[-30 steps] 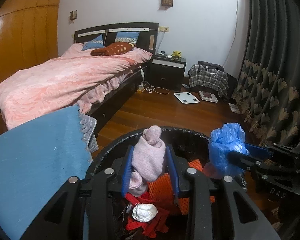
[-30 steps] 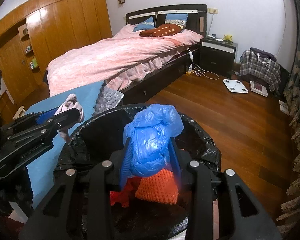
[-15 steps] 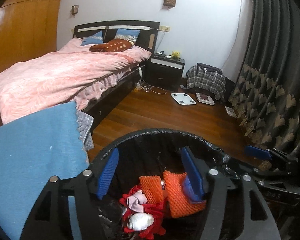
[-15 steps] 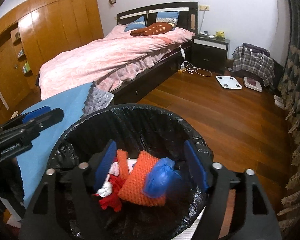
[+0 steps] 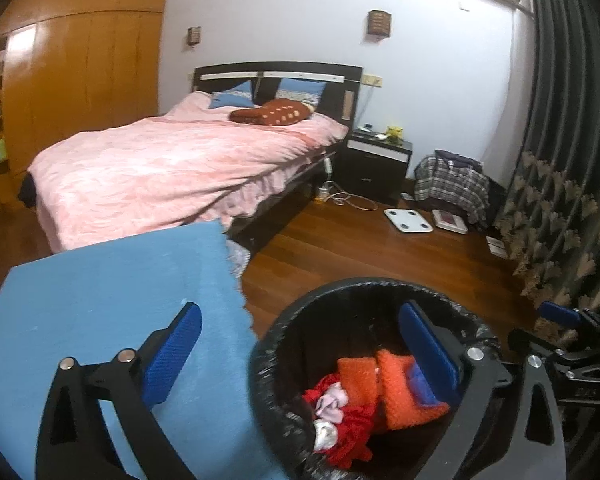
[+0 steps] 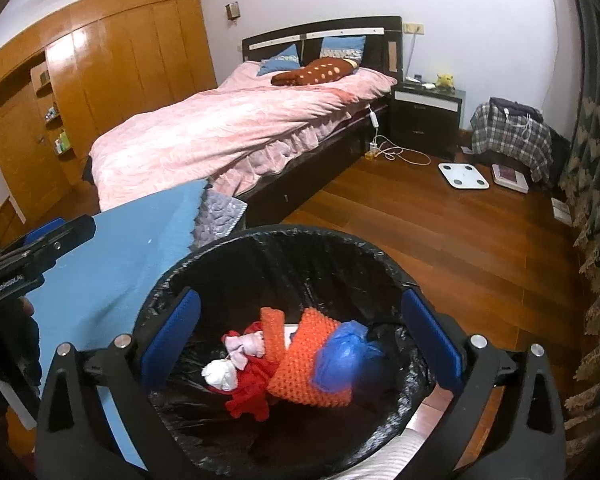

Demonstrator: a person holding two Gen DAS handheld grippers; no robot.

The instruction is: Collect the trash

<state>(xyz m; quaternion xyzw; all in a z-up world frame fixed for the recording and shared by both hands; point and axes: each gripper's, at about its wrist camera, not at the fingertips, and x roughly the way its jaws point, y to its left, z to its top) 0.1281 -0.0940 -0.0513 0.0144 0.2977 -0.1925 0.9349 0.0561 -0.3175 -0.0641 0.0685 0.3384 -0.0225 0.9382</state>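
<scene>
A round bin with a black liner (image 6: pixel 300 236) stands on the floor, also in the left wrist view (image 5: pixel 364 285). Inside lie an orange knitted piece (image 6: pixel 312 364), a blue plastic bag (image 6: pixel 340 360), red cloth (image 6: pixel 252 392), a pink cloth (image 6: pixel 246 346) and a white crumpled wad (image 6: pixel 220 374). My right gripper (image 6: pixel 300 336) is open and empty above the bin. My left gripper (image 5: pixel 300 356) is open and empty, over the bin's left rim and the blue cloth; it also shows at the left of the right wrist view (image 6: pixel 40 248).
A blue cloth-covered surface (image 5: pixel 120 300) lies left of the bin. A bed with a pink cover (image 5: pixel 172 168) stands behind it. Dark nightstand (image 5: pixel 376 168), white scale (image 5: pixel 408 220), plaid bag (image 5: pixel 452 184) and dark curtains (image 5: pixel 560 200) stand around the wooden floor (image 6: pixel 460 240).
Both grippers opened. The pink cloth dropped from the left gripper and the blue bag from the right one into the bin. Both grippers then rose and drew back; the left shifted left.
</scene>
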